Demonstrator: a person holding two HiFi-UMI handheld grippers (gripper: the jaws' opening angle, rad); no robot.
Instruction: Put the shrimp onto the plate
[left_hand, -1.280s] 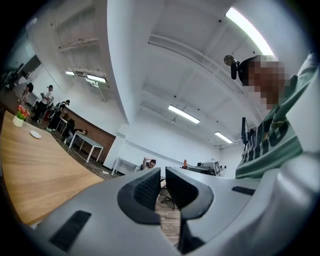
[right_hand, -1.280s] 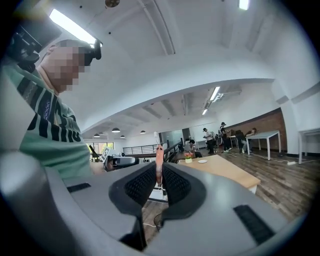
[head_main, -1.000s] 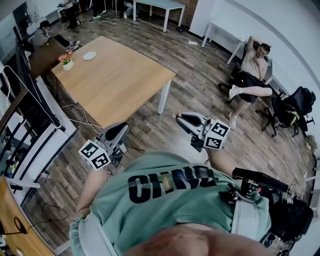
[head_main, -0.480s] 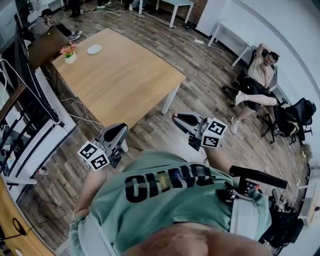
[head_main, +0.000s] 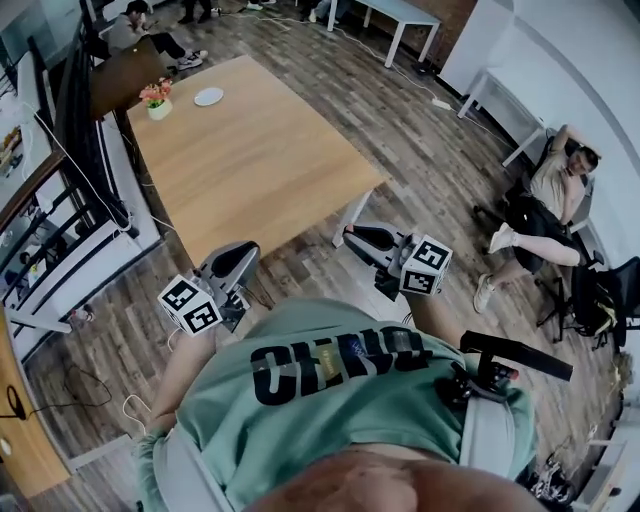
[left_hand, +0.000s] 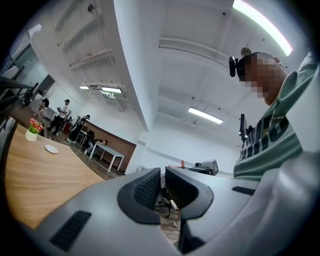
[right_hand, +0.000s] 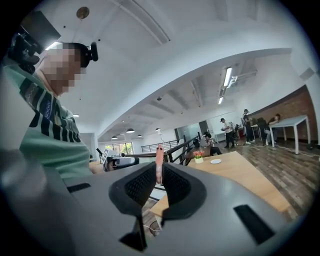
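Note:
A small white plate lies at the far end of a wooden table, beside a pot of flowers. My right gripper is held level in front of my chest, off the table's near corner. It is shut on a thin pink shrimp, which stands up between its pads in the right gripper view. The plate shows far beyond it. At my left side, my left gripper has its jaws together with nothing between them, and the plate is far off on the table.
A railing and cables run along the left of the table. A person sits on a chair at the right, and others sit past the table's far end. White tables stand at the back on the wooden floor.
The table has come nearer and slid right in the head view as I moved toward it. Both grippers keep the same pose in front of me, the right one still shut on the shrimp.

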